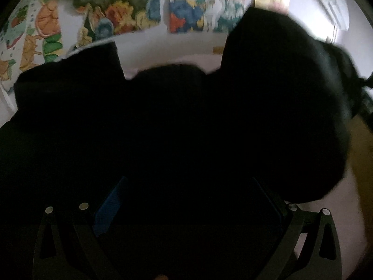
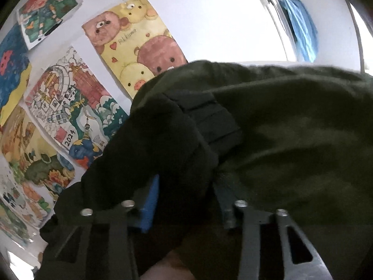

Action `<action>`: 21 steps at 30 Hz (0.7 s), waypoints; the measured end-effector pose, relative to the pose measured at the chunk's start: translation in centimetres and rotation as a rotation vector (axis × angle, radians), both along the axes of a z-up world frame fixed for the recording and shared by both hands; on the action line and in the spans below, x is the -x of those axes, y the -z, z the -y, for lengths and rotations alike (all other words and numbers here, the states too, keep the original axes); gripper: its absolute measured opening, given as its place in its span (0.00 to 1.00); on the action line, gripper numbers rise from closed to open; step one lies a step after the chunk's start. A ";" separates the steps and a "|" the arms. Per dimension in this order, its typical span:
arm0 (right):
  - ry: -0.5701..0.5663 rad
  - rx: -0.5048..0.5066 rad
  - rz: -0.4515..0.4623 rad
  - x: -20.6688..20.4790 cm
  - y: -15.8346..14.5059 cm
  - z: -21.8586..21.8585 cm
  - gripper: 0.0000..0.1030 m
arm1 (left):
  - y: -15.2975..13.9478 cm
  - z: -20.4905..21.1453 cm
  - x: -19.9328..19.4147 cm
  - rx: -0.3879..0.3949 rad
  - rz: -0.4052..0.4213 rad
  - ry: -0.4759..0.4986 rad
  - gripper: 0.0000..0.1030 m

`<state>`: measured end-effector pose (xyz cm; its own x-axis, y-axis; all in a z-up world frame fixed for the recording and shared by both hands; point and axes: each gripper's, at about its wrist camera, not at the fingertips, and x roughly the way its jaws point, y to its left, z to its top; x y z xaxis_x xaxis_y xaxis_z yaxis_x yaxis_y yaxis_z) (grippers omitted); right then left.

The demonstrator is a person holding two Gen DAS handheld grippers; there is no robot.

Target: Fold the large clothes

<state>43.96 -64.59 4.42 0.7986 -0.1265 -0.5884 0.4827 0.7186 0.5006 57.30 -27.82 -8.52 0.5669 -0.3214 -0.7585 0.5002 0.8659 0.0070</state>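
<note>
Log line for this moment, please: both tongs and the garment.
left tongs: dark garment between, grip unclear | right tongs: shut on dark garment | wall: drawings

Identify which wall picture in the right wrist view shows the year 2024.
The castle-and-clouds drawing, partly uncoloured, below the yellow bear-and-chick poster. A small sign near its lower edge reads 2024; no year is legible on the other pictures.

Looks like a room in a home. Colourful drawings (image 2: pixel 137 44) taped on a white wall (image 2: pixel 209 18); wall air conditioner (image 1: pixel 335 9) mounted high
</note>
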 end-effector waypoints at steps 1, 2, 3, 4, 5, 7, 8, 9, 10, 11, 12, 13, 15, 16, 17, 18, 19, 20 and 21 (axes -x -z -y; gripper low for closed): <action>-0.010 0.003 0.016 0.1 -0.1 0.0 0.16 | 0.6 0.2 -0.2 -0.007 -0.009 0.001 0.98; -0.017 0.009 0.025 0.1 -0.3 -0.2 0.12 | 1.3 0.4 -0.4 -0.019 -0.017 0.001 0.98; -0.027 0.014 0.039 0.2 -0.6 -0.4 0.10 | 1.9 0.6 -0.5 -0.025 -0.021 0.003 0.98; -0.032 0.021 0.053 0.4 -1.0 -0.6 0.09 | 2.4 0.8 -0.6 -0.029 -0.023 0.009 0.98; -0.031 0.027 0.063 0.7 -1.4 -0.8 0.08 | 3.0 1.1 -0.8 -0.039 -0.032 0.015 0.98; -0.034 0.022 0.096 1.3 -2.5 -1.2 0.08 | 4.1 1.2 -1.1 -0.045 -0.047 0.014 0.99; -0.039 0.021 0.110 1.6 -3.1 -1.4 0.08 | 4.6 1.2 -1.1 -0.042 -0.048 0.012 0.99; -0.050 0.025 0.128 1.8 -3.8 -1.7 0.08 | 4.9 1.0 -1.1 -0.039 -0.051 0.011 0.99; -0.065 0.038 0.143 2.0 -4.7 -2.1 0.07 | 4.8 0.9 -1.1 -0.034 -0.058 0.013 0.99; -0.079 0.052 0.151 2.1 -5.5 -2.7 0.07 | 4.6 0.6 -1.1 -0.029 -0.064 0.012 0.99; -0.097 0.071 0.167 2.3 -6.5 -3.3 0.07 | 4.0 0.1 -1.1 -0.013 -0.071 0.005 0.99; -0.119 0.090 0.189 2.5 -7.6 -4.1 0.07 | 3.5 -0.4 -1.0 0.001 -0.073 -0.004 0.99; -0.162 0.119 0.224 2.8 -9.4 -5.7 0.07 | 1.6 -2.4 -0.5 0.058 -0.074 -0.024 0.99; -0.187 0.130 0.243 2.9 -10.4 -6.7 0.07 | 0.7 -3.4 -0.3 0.085 -0.074 -0.027 0.99; -0.212 0.138 0.262 2.8 -11.3 -7.8 0.07 | -0.6 -5.0 0.2 0.117 -0.072 -0.036 0.99; -0.243 0.146 0.283 2.8 -12.2 -9.1 0.07 | -1.8 -6.4 0.6 0.137 -0.070 -0.045 0.99; -0.270 0.151 0.299 2.7 -12.9 -10.3 0.07 | -2.7 -7.6 1.0 0.150 -0.068 -0.052 0.99; -0.308 0.154 0.322 2.5 -13.7 -11.9 0.07 | -3.8 -9.4 1.6 0.163 -0.061 -0.066 0.99; -0.343 0.158 0.342 2.3 -14.4 -13.5 0.07 | -4.8 -11.0 2.2 0.170 -0.054 -0.081 0.99</action>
